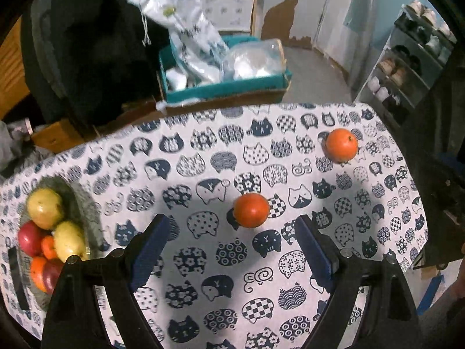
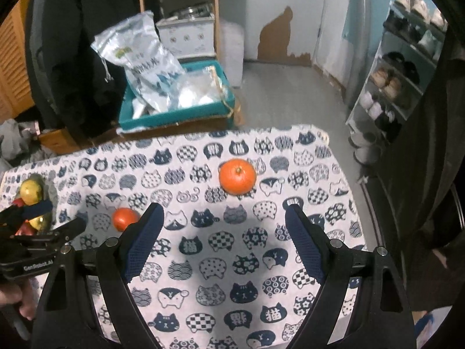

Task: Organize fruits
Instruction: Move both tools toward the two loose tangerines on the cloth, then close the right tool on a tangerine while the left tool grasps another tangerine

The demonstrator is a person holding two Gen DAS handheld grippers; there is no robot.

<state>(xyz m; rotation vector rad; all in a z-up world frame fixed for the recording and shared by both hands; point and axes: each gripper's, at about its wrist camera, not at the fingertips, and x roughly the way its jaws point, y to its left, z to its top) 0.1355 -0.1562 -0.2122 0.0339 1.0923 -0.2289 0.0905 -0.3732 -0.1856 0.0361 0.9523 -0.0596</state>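
Observation:
Two oranges lie on the cat-print tablecloth point(image 1: 203, 160). The nearer orange point(image 1: 251, 210) sits just beyond the tips of my left gripper point(image 1: 232, 223), which is open and holds nothing. The farther orange point(image 1: 341, 144) is toward the right edge. In the right wrist view that same orange point(image 2: 237, 176) lies a little ahead of my open, empty right gripper point(image 2: 224, 209), and the nearer orange point(image 2: 125, 218) shows beside its left finger. A grey bowl point(image 1: 84, 203) at the left holds yellow fruit point(image 1: 45, 208), a red apple point(image 1: 29, 238) and oranges. The left gripper point(image 2: 55, 218) appears in front of the bowl.
Behind the table's far edge stands a teal box point(image 1: 226, 87) stuffed with plastic bags. A dark jacket point(image 1: 96, 43) hangs at the back left. A shoe rack point(image 2: 392, 87) lines the right wall, and a wooden shelf point(image 2: 180, 14) stands behind.

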